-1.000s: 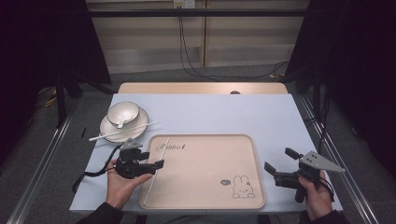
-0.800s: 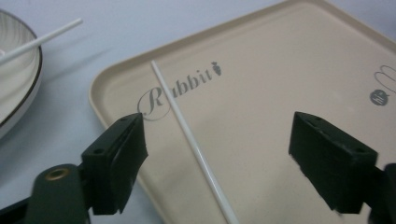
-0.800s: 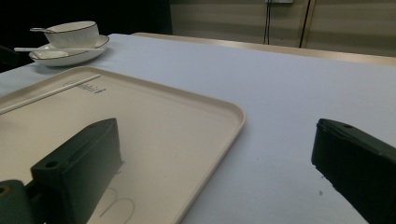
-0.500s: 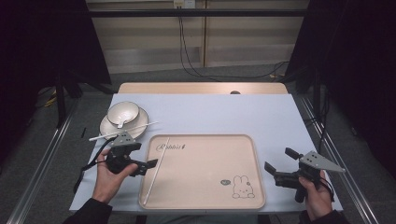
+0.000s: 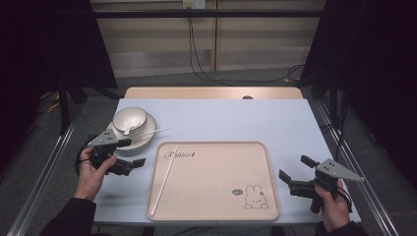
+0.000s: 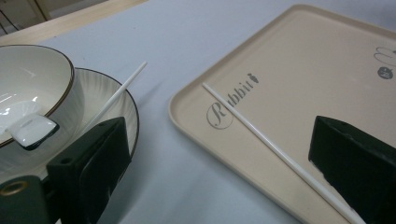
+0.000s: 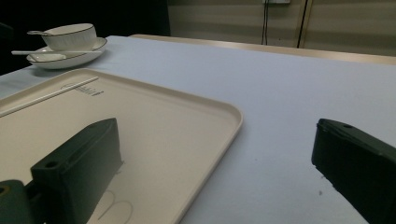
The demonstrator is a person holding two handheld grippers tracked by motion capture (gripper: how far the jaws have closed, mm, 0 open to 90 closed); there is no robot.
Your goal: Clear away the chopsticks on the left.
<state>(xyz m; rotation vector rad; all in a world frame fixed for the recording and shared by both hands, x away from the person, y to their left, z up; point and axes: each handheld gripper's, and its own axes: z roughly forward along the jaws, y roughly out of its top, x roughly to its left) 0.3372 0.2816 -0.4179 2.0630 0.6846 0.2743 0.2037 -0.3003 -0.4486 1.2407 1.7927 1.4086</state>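
- A second before, the left gripper (image 5: 132,153) had been over the near-left corner of the beige rectangular plastic tray with a rabbit drawing (image 5: 216,216), beside the thin white chopstick (image 5: 164,179) that lay there; by this moment it had drawn off to the tray's left, near the crockery.
- Its jaws had just been opening and stood wide, with nothing between them; the chopstick on the tray was left lying free, ahead of the jaws and toward the right-hand one in the left gripper view.
- Judged from that, one chopstick seemed delivered and the second thin white chopstick (image 5: 147,132), resting across the white gold-rimmed saucer (image 5: 143,141) just ahead of the left gripper, looked like the next thing to fetch.
- The right gripper (image 5: 292,173) hung wide and empty off the tray's right edge, as it had a second before.
- The left gripper view showed what the high view blurred: a white ceramic spoon (image 6: 32,130) lying inside the white gold-rimmed bowl (image 6: 51,81), and the second chopstick's far tip jutting past the saucer's rim toward the tray.
- The right gripper view showed the tray's raised rim (image 7: 236,116) and the bowl sitting on the saucer, far beyond its jaws.
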